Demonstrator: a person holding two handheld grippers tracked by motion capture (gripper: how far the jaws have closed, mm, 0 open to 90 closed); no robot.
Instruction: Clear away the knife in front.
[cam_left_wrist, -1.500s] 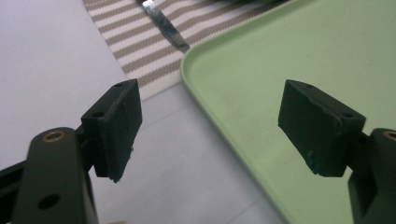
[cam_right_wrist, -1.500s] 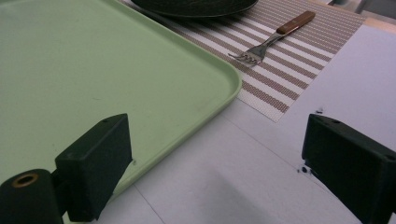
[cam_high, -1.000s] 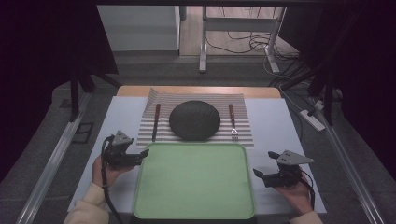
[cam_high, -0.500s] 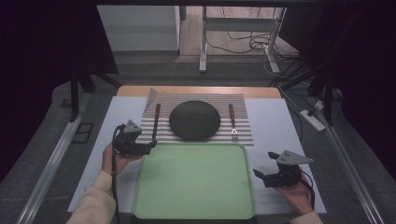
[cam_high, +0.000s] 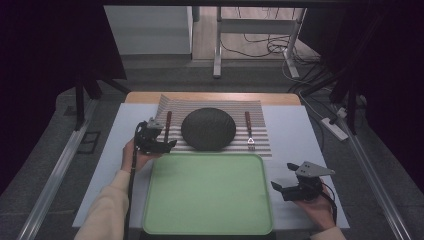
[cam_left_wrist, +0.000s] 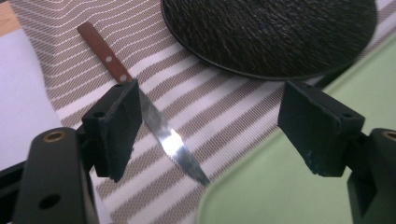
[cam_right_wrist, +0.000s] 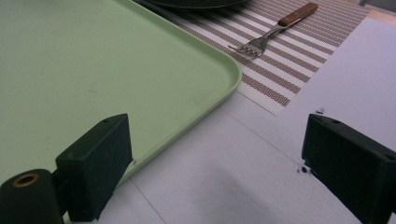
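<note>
We are holding the left gripper (cam_high: 167, 145) released over the knife (cam_left_wrist: 154, 116) on the striped placemat (cam_high: 260, 130).

In the left gripper view, our jaws are standing wide apart: one is sitting just above the knife where its wooden handle is meeting the blade, the other is hanging near the edge of the dark plate (cam_left_wrist: 271, 32) and the corner of the green tray (cam_left_wrist: 299, 196). The knife is lying on the placemat, just left of the plate, its tip pointing toward the tray. Our right gripper (cam_high: 281, 187) is also sitting released, low over the desk (cam_right_wrist: 261, 158) beside the tray's right edge, with the fork (cam_right_wrist: 275, 30) lying well ahead on the placemat.
</note>
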